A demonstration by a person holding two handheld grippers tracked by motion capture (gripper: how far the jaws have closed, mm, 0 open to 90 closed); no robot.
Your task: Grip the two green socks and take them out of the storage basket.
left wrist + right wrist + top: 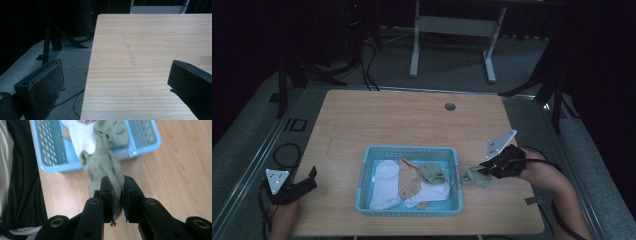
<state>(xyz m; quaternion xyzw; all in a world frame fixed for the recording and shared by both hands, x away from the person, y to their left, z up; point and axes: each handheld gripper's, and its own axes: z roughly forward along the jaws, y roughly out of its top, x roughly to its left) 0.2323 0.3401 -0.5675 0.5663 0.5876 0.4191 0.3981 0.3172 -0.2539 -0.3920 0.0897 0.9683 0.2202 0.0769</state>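
Note:
A light blue mesh basket point(364, 170) sits near the table's front edge and holds a white sock point(385, 184), a tan sock point(409, 181), another white sock point(430, 192) and a green sock point(432, 172). My right gripper point(482, 169) hovers just right of the basket, shut on a second green sock point(475, 177). In the right gripper view that green sock point(102, 165) is pinched between the jaws and hangs toward the basket's rim point(140, 151). My left gripper point(312, 178) rests at the table's front left corner, open and with nothing between its pads point(46, 87).
The wooden table point(412, 120) has a round cable hole point(450, 106) at the back. Cables and stand legs point(53, 42) lie on the grey floor to the left. A white desk frame point(452, 30) stands beyond the table.

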